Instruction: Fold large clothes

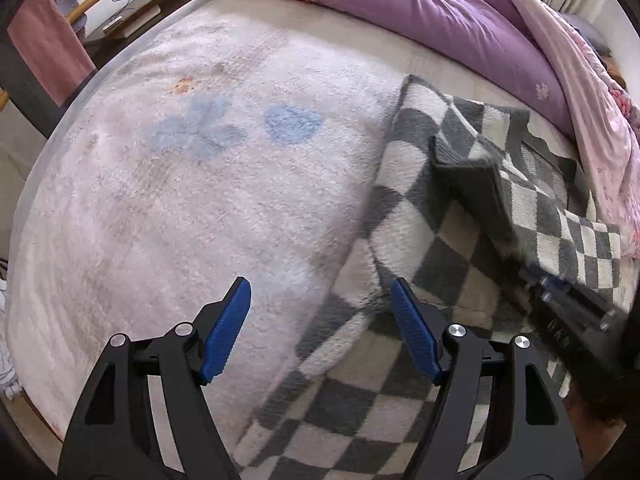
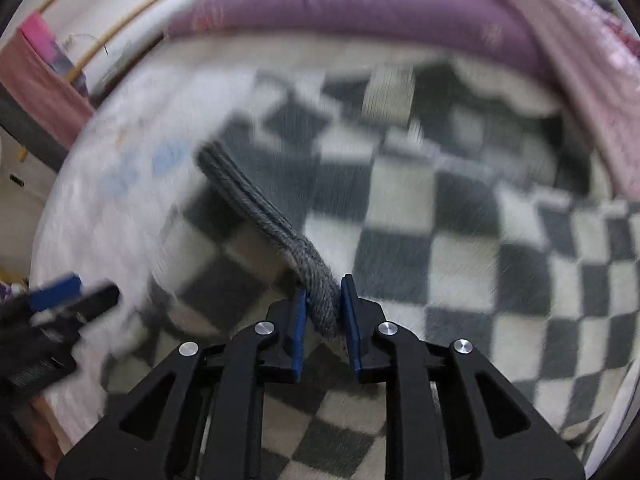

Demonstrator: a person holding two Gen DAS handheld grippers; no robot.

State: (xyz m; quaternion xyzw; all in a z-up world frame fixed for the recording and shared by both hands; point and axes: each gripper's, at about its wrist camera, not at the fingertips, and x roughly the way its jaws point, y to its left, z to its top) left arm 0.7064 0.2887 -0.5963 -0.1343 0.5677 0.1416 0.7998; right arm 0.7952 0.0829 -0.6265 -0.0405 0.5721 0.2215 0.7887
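A grey and white checked knit garment (image 1: 408,208) lies spread on the bed, right of centre in the left wrist view, and fills the right wrist view (image 2: 440,240). My left gripper (image 1: 320,328) is open and empty, low over the garment's left edge. My right gripper (image 2: 324,312) is shut on the garment's grey ribbed hem (image 2: 264,212) and holds it lifted above the rest of the garment. The right gripper also shows blurred at the right edge of the left wrist view (image 1: 560,292), with a raised fold of the garment on it.
A white fluffy blanket (image 1: 180,184) with blue shapes covers the bed to the left. A purple duvet (image 1: 420,12) is bunched along the far side. A pink cloth (image 1: 48,52) hangs at the far left beyond the bed's edge.
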